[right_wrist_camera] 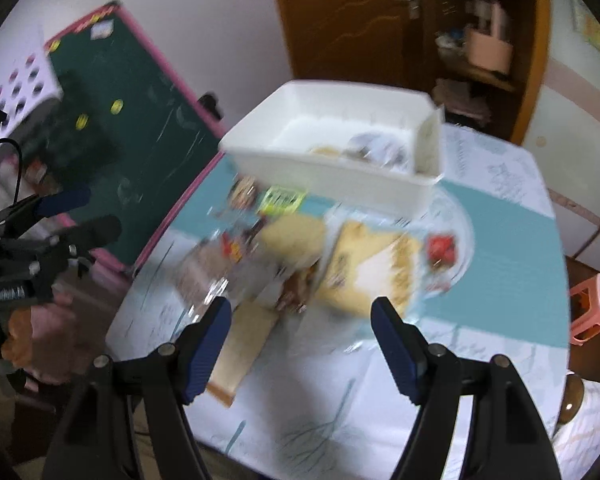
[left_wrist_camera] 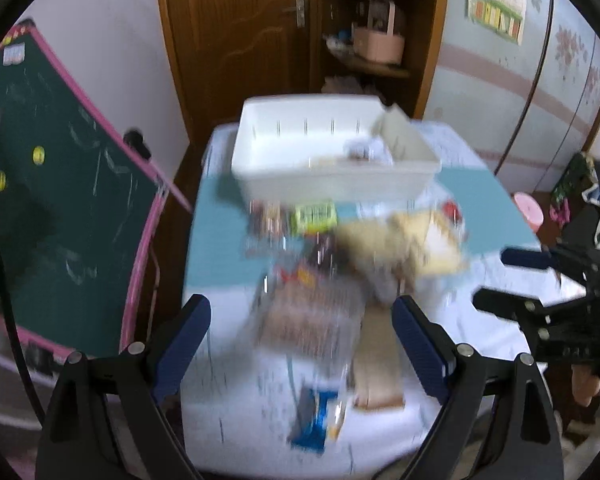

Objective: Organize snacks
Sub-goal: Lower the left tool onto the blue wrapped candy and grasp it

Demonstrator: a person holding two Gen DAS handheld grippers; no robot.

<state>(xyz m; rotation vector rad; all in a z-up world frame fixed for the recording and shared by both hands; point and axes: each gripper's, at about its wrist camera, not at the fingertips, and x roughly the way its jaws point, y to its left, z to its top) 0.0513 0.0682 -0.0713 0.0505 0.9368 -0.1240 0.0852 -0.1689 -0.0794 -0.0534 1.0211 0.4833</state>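
Both views are motion-blurred. A white plastic bin (left_wrist_camera: 332,182) (right_wrist_camera: 320,166) stands at the far end of the table with a few wrapped snacks inside. In front of it lies a pile of snacks: a yellow-green pack (left_wrist_camera: 314,216) (right_wrist_camera: 280,199), beige bags (left_wrist_camera: 412,244) (right_wrist_camera: 372,268), a clear-wrapped brown pack (left_wrist_camera: 308,316), a red item (right_wrist_camera: 442,249) and a blue pack (left_wrist_camera: 314,420). My left gripper (left_wrist_camera: 302,314) is open and empty above the near snacks. My right gripper (right_wrist_camera: 300,314) is open and empty above the pile; it also shows in the left wrist view (left_wrist_camera: 496,276).
The table (right_wrist_camera: 512,240) has a white and teal cloth. A green chalkboard (left_wrist_camera: 60,184) with a pink frame leans at the left. A wooden door and shelf (left_wrist_camera: 364,32) stand behind. A pink stool (right_wrist_camera: 592,308) sits at the right.
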